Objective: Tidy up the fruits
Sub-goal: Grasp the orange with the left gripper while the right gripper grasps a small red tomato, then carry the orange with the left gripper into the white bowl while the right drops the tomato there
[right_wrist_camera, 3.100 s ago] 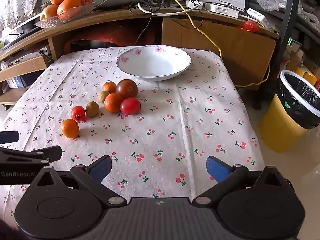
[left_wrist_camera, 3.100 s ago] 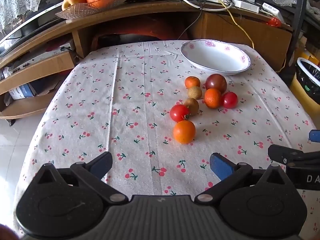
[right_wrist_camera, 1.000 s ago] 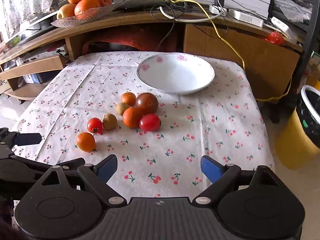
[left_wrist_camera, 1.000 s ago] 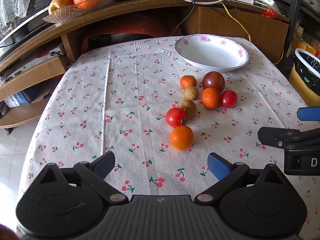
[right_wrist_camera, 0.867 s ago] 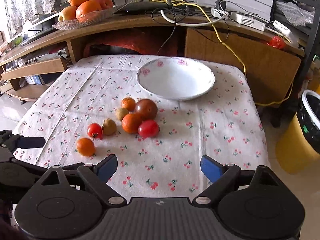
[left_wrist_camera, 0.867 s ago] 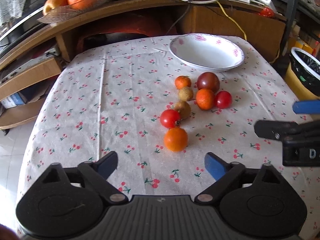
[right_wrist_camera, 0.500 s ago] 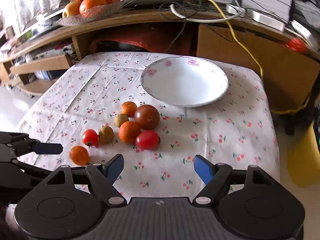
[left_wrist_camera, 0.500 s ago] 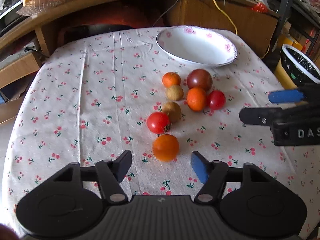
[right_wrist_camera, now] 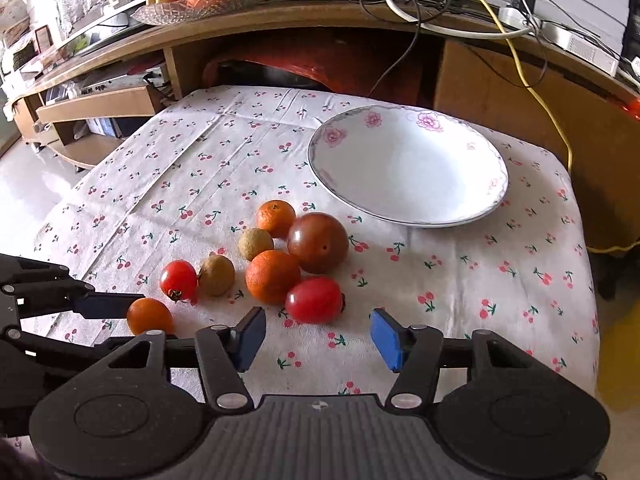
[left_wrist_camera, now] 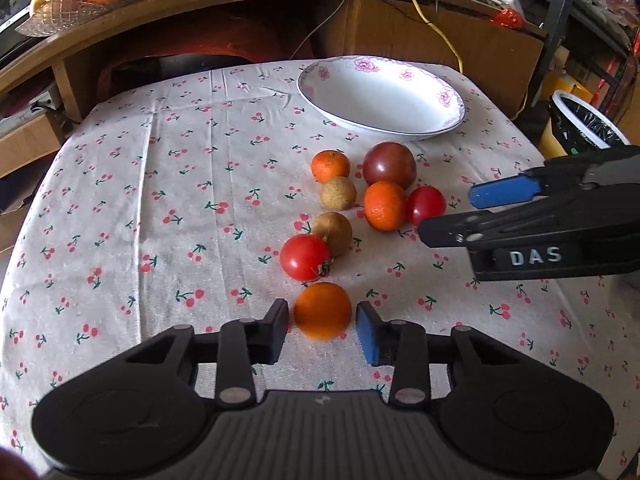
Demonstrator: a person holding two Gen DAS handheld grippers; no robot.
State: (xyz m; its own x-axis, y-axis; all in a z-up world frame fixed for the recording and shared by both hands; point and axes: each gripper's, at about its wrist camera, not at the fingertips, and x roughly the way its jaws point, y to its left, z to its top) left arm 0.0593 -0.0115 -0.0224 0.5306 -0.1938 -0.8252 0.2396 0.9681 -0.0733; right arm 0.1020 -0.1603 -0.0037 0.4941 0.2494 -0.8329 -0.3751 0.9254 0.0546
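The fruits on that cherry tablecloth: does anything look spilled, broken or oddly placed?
Nothing spilled or damaged. The fruits lie loose beside the white plate, which holds nothing, and the left gripper straddles the nearest orange.

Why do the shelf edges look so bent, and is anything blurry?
Left wrist view: fisheye lens bows the wooden shelf; the orange between the left tool fingers looks slightly smeared. Right wrist view: same bowing, fruit sharp, soft glare in the white bowl.

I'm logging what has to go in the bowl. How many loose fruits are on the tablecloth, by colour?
Orange: 3
Bright red: 2
Dark maroon: 1
Tan-brown: 2
Total: 8; none is in the bowl.
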